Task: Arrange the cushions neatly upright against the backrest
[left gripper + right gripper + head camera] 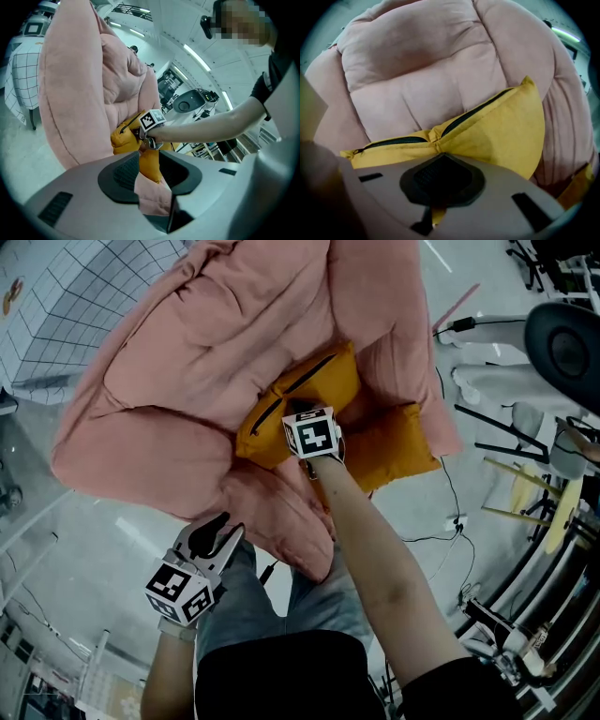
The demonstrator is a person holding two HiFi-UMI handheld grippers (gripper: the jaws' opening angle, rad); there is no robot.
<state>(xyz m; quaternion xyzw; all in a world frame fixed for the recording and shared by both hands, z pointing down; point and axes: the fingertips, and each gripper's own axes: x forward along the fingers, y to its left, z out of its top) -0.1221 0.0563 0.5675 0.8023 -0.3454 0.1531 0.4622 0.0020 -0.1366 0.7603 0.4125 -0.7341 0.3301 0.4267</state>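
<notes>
A yellow cushion (305, 390) with a dark zipper lies on the seat of a puffy pink armchair (216, 343). My right gripper (305, 423) points down onto it, shut on its zippered edge (436, 143), which bunches at the pads. A second yellow cushion (398, 451) lies to its right, partly under my right arm and against the armrest. My left gripper (223, 532) hovers at the seat's front edge, jaws apart. Through their gap in the left gripper view I see the pink seat front (152, 197) and the yellow cushion (124, 138) beyond, with nothing pressed between the pads.
A checked cloth (56, 296) hangs at the far left. Cables (450, 512), stands and a round black shape (567, 343) crowd the floor to the right. The person's legs (281, 615) stand right before the seat front.
</notes>
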